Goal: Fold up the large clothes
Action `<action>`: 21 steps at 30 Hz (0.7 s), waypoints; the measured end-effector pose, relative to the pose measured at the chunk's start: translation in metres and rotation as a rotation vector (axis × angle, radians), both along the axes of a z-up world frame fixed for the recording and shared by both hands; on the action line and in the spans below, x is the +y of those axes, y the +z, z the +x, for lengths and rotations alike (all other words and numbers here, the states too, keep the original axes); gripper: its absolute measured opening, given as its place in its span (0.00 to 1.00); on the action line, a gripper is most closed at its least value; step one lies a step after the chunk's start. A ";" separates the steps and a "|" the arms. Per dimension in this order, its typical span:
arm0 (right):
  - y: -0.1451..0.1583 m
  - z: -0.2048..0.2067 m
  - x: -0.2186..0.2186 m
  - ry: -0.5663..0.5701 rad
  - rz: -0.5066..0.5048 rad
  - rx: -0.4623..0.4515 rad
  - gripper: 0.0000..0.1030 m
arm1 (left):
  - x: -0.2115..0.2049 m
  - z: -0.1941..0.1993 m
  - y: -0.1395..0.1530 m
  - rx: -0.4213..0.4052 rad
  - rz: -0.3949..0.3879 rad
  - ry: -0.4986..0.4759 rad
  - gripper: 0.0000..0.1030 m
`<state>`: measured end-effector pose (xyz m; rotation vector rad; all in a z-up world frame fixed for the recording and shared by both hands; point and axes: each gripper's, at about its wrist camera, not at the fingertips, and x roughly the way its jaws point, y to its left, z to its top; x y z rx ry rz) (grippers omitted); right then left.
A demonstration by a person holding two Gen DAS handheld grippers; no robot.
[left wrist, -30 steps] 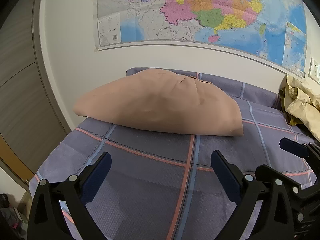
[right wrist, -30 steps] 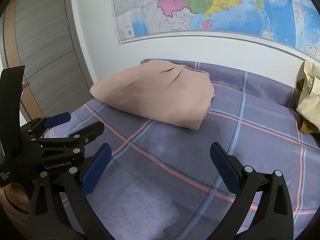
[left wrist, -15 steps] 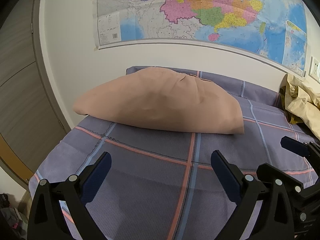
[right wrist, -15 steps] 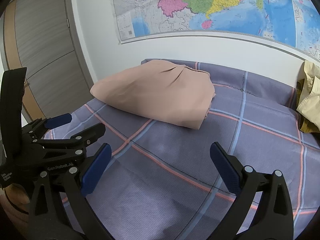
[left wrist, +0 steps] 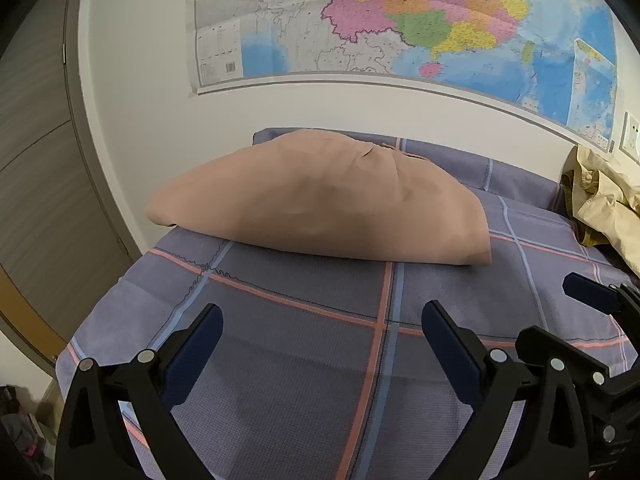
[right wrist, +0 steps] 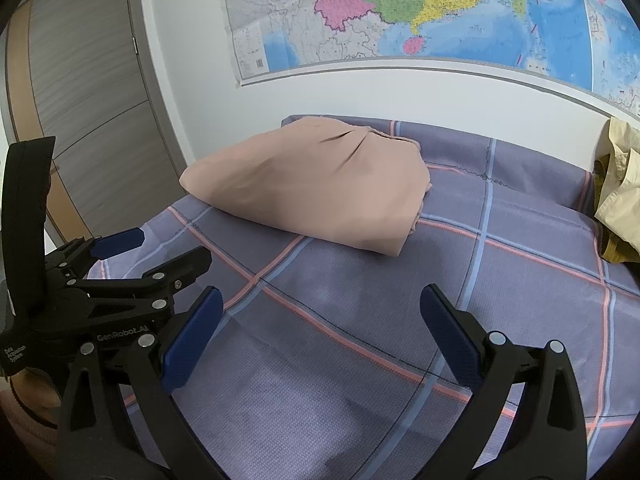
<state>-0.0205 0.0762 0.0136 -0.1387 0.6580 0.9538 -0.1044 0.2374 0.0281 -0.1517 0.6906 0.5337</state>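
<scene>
Pink folded garment is parked on the bed, up near the wall end on the purple plaid sheet. Left claw is held spread wide over bare sheet, nothing gripped, nothing touched. Same deal with the right claw: jaws wide apart, nothing pinched, well short of the garment. A crumpled yellow garment is seen at the right edge, and a map is hung on the wall.
</scene>
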 end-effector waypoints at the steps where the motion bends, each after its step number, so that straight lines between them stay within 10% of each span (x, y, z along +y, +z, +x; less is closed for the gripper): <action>1: 0.000 0.000 0.000 0.001 0.002 0.000 0.94 | 0.000 0.000 0.000 -0.001 0.000 0.000 0.93; 21: 0.001 0.001 -0.001 -0.004 -0.001 0.005 0.94 | -0.001 0.003 -0.003 0.010 -0.006 0.003 0.93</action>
